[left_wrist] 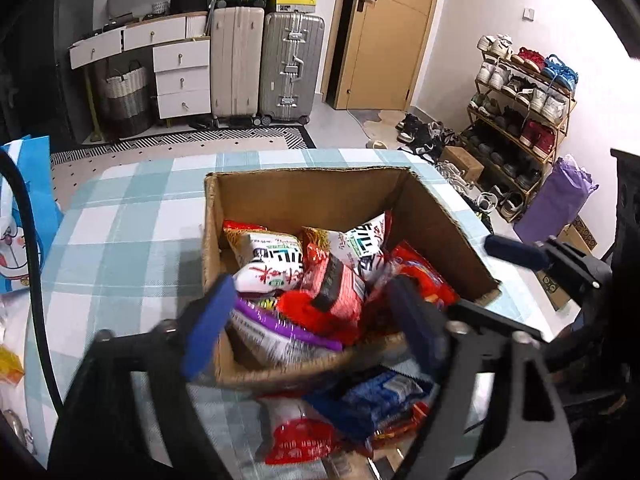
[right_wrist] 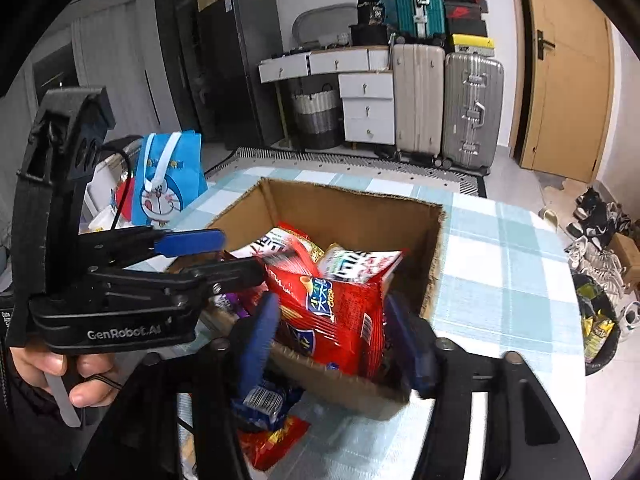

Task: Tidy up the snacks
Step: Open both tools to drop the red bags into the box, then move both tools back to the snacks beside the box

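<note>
A cardboard box (left_wrist: 296, 196) stands on the checked tablecloth, holding several snack bags: white ones (left_wrist: 268, 264), red ones (left_wrist: 332, 288) and a purple-edged one (left_wrist: 280, 328). My left gripper (left_wrist: 308, 320) is open and empty over the box's near edge. In the right wrist view the box (right_wrist: 344, 208) sits ahead. My right gripper (right_wrist: 332, 332) holds a red snack bag (right_wrist: 332, 312) between its blue pads at the box's near rim. The left gripper (right_wrist: 188, 256) shows there, open over the box's left side. A blue packet (left_wrist: 372, 400) and red bags (left_wrist: 300, 440) lie in front of the box.
A blue cartoon gift bag (right_wrist: 168, 184) stands left of the box. Yellow packets (left_wrist: 10, 364) lie at the table's left edge. The table (right_wrist: 500, 272) extends right of the box. Beyond are suitcases (left_wrist: 264, 64), white drawers (left_wrist: 182, 76), a shoe rack (left_wrist: 520, 108) and a door (left_wrist: 384, 32).
</note>
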{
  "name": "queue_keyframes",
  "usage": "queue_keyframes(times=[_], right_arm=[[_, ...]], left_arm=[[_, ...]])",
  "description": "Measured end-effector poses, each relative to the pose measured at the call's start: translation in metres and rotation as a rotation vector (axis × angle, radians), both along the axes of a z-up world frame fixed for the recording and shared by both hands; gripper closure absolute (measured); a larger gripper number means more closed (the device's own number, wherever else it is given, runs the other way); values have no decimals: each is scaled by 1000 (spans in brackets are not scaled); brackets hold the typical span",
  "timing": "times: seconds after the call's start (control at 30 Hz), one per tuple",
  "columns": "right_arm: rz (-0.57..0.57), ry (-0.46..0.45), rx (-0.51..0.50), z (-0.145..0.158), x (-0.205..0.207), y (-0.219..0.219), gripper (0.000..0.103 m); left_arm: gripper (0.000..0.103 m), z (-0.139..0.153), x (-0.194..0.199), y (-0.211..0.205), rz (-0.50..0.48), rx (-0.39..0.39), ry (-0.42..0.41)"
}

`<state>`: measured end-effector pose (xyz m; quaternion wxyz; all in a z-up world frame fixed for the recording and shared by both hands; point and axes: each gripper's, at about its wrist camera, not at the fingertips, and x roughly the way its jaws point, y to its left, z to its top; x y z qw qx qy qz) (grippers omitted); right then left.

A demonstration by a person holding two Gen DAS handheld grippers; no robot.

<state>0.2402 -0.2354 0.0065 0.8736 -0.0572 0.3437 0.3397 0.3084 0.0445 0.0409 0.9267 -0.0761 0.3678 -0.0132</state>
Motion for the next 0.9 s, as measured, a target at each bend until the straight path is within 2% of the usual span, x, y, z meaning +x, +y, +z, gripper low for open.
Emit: queue_keyframes(times=[0.03,0.1,0.13,0.17,0.2,0.33,0.47,0.73,0.9], right_arm=[[-13,-10,10,2,-4,-5,13],[-29,-29,30,7,-13,-11,10],[-46,-30,40,9,-17,-18,5],[-59,-27,47,11,-20,-23,2],[-68,-26,59,12,-22,-29,1],[-94,22,99,11,-34,-49,1],[-122,31,119,9,-48,-66,0],[-140,89,93,-11,-71,-75,0],[-138,109,90,-16,-81,-70,0]], left_arm=[[20,3,-6,0,0,-4,-4],[13,6,-18,0,4,-7,-10],[9,8,-24,0,8,-6,-12],[0,10,-32,-1,13,-8,-18],[1,12,-40,-1,16,-14,-28],[1,17,-70,0,14,-33,-34],[1,16,-99,4,32,-54,-38],[1,3,-142,10,56,-64,-6],[1,-9,-156,10,56,-77,17]])
